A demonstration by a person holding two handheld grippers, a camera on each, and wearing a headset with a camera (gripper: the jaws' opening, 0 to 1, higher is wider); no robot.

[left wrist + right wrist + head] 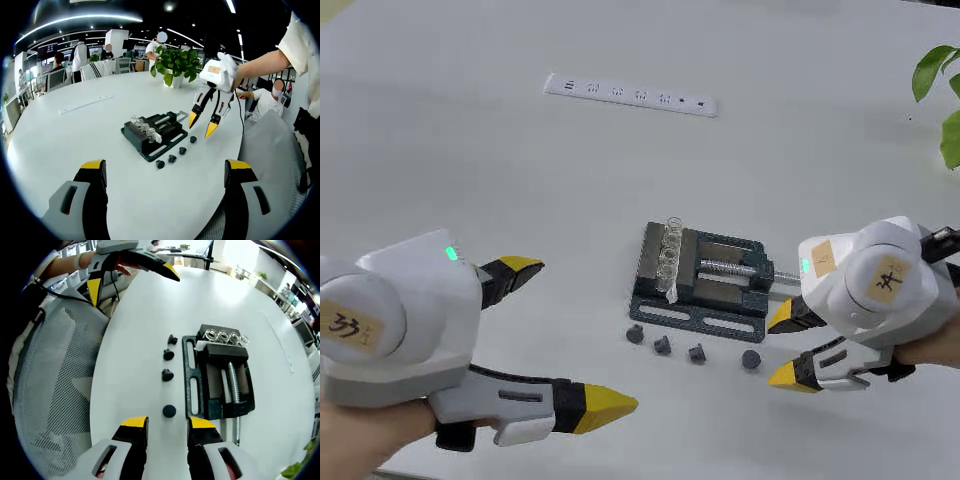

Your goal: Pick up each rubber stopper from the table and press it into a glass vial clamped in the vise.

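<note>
Pick-up seems in hand: right gripper (pixel 167 422), jaws spread, hovers just short of the nearest rubber stopper (pixel 169 411); left gripper (pixel 580 334) gapes wide. Next it likely must straddle it, pinch, lift to the glass vials (pixel 225 336).

A vise (pixel 720 292) is set mid-worktop (pixel 470 170), with vials (pixel 669 250) clamped at its left end. Four stoppers (pixel 697 353) are lined up just before it; a power strip (pixel 630 95) is laid well behind.

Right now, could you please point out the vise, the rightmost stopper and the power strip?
vise (pixel 700 317), head view, front base rail
rightmost stopper (pixel 751 359), head view, its top
power strip (pixel 630 95), head view, casing middle
</note>
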